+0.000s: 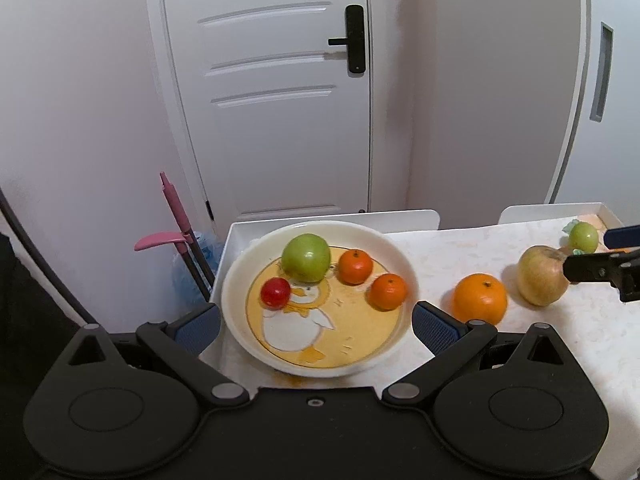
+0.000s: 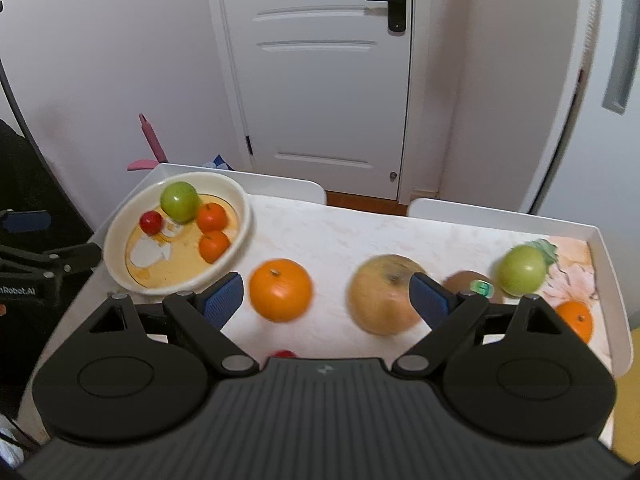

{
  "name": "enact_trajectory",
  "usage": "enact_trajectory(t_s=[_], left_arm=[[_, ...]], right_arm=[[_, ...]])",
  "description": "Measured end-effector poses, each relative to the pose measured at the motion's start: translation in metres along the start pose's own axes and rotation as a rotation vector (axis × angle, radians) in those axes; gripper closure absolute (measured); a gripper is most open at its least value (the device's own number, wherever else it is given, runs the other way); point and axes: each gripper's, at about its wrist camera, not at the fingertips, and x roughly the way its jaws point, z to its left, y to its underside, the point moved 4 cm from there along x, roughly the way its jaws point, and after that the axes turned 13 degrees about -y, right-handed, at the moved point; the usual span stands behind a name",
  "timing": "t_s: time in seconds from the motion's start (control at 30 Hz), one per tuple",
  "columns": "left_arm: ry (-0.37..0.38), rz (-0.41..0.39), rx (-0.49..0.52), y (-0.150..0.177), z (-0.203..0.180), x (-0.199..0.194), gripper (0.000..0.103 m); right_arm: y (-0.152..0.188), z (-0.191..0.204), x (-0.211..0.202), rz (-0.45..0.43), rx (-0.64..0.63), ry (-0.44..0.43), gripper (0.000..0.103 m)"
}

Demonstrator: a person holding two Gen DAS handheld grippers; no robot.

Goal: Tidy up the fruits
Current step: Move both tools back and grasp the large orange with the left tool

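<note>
Left wrist view: left gripper (image 1: pixel 316 326) fingers spread wide, empty, straddling plate (image 1: pixel 236 280) w/ green apple (image 1: pixel 306 258), two tangerines, red fruit.

Right wrist view: right gripper (image 2: pixel 326 300) fingers apart, empty, above orange (image 2: pixel 280 290) and russet apple (image 2: pixel 380 294) on table (image 2: pixel 332 232). Recommend: centre on orange, lower, close gently; round fruit rolls.

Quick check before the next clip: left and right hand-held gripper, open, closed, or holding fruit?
Left hand-held gripper: open, holding nothing, in front of the plate.
Right hand-held gripper: open, holding nothing, above the big orange and yellowish apple.
</note>
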Motion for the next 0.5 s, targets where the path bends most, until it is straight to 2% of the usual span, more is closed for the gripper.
enact_trajectory(t_s=[0.27, 0.5], left_arm=[[-0.038, 0.011, -0.037, 0.010, -0.043, -0.021, 0.000], [-0.060, 0.016, -0.058, 0.014, -0.082, -0.016, 0.000]], right_arm=[[0.013, -0.038, -0.013, 0.008, -0.051, -0.026, 0.000], [0.024, -0.064, 0.001, 0.029, -0.130, -0.076, 0.000]])
